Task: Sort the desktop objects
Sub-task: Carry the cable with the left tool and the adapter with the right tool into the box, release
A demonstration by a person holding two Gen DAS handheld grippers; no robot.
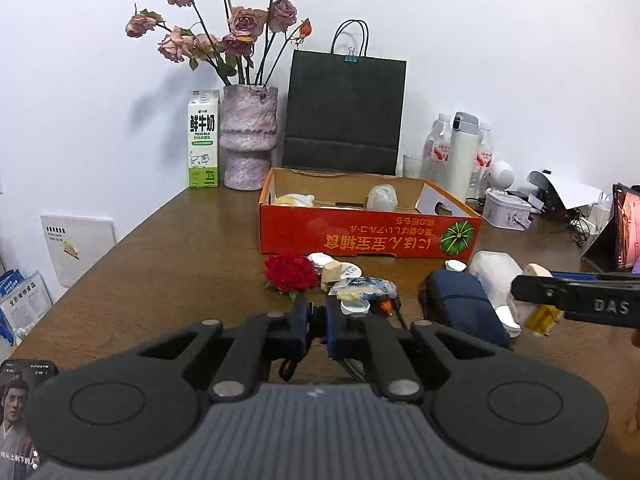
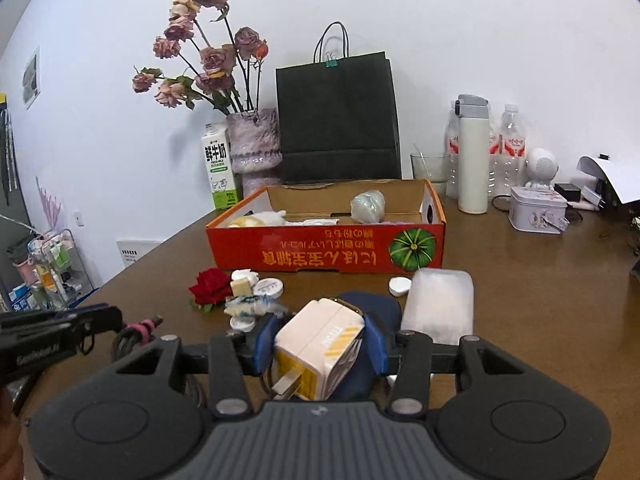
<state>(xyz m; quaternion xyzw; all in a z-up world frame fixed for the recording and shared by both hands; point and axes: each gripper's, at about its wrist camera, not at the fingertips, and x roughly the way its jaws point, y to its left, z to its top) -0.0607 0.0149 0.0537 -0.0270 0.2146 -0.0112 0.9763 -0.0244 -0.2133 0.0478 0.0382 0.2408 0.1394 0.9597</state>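
My left gripper [image 1: 318, 316] is shut on a black cable [image 1: 289, 365], which shows in the right wrist view as a coiled bundle with a pink tie [image 2: 138, 330]. In my right gripper [image 2: 320, 336], a white-and-yellow plug charger [image 2: 320, 346] is clamped between the blue pads, above a navy pouch [image 2: 376, 304]. An orange cardboard box [image 1: 360, 236] stands open behind the clutter with a few items inside. In front of it lie a red rose [image 1: 290, 272], a wrapped packet [image 1: 364, 286], small white lids and a clear plastic container [image 1: 496, 276].
At the back wall stand a milk carton [image 1: 203, 140], a vase of dried roses [image 1: 249, 140], a black paper bag [image 1: 344, 116], bottles and a white flask [image 1: 462, 156]. A white tin [image 1: 506, 208] and a screen [image 1: 628, 232] are on the right. A phone [image 1: 24, 384] lies near left.
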